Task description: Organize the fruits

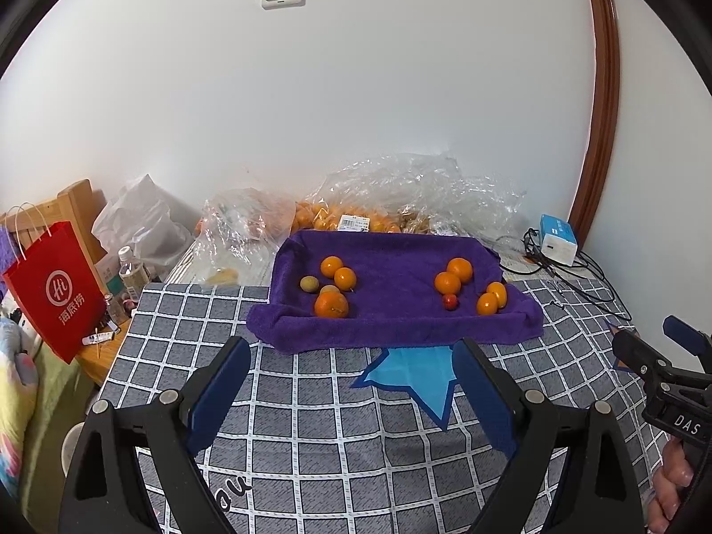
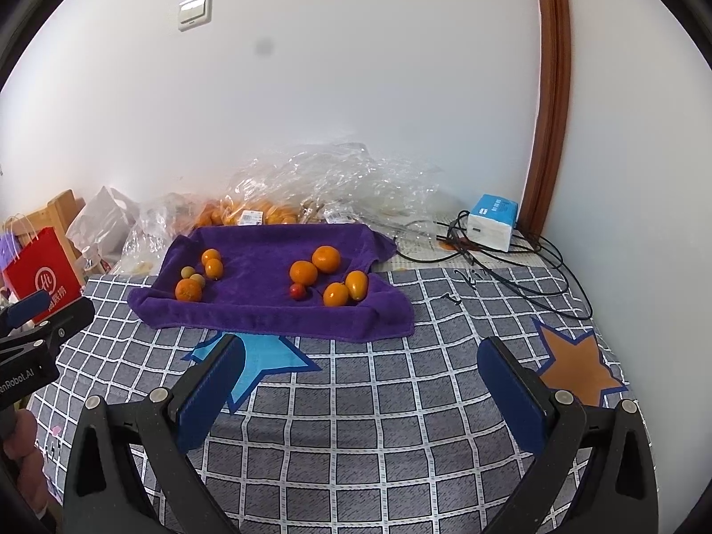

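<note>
Here, checked tablecloth [image 1: 338, 445] meets white wall [image 1: 356, 102].

A red paper bag [image 1: 55, 287] standing off the bed's left edge is showing a white "Hi" circle logo above Chinese characters. The right gripper [image 1: 667, 351] is carrying "DAS" in white; the left gripper [image 2: 31, 325] is showing "nRobot.AI", its start cut off. Barcode stickers [image 1: 353, 223] on the plastic fruit bags are staying too small to read.
</note>
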A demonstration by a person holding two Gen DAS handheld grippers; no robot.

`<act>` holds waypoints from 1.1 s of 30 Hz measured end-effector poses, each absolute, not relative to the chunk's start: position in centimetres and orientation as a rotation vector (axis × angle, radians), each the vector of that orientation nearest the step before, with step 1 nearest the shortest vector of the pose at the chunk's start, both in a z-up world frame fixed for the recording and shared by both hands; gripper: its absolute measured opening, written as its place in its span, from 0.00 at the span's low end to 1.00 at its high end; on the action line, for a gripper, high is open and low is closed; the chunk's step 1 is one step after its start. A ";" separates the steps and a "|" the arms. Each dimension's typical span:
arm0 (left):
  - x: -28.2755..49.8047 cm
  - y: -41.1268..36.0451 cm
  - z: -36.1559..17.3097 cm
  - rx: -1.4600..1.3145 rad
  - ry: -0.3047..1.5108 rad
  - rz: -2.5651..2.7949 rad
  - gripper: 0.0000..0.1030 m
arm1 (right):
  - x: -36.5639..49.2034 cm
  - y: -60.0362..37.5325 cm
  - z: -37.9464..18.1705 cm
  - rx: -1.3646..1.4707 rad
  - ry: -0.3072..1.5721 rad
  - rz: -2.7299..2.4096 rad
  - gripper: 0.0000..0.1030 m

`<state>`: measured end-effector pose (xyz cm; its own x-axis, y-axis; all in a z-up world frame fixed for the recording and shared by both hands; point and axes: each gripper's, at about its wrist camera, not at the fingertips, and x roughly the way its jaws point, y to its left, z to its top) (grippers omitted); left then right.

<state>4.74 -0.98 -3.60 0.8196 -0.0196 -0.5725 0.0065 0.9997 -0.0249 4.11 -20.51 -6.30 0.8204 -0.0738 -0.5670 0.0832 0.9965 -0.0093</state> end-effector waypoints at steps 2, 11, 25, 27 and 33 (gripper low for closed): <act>4.7 -0.9 -3.6 -0.022 0.612 -0.014 0.90 | 4.1 -20.5 -6.3 0.015 0.603 -0.082 1.00; 4.8 -0.6 -3.6 -0.028 0.616 -0.012 0.90 | 4.1 -20.4 -6.3 0.014 0.602 -0.084 1.00; 4.7 -0.5 -3.4 -0.030 0.612 -0.014 0.90 | 4.0 -20.5 -6.2 0.010 0.597 -0.083 1.00; 4.7 -0.5 -3.4 -0.030 0.612 -0.015 0.90 | 4.0 -20.4 -6.2 0.007 0.597 -0.084 1.00; 4.7 -0.5 -3.2 -0.034 0.606 -0.019 0.90 | 3.8 -20.2 -5.9 0.000 0.590 -0.085 1.00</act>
<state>4.67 -0.55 -3.16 0.8217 -0.0275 -0.5692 0.0075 0.9993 -0.0375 3.83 -20.22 -5.93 0.8274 -0.0803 -0.5559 0.0805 0.9965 -0.0241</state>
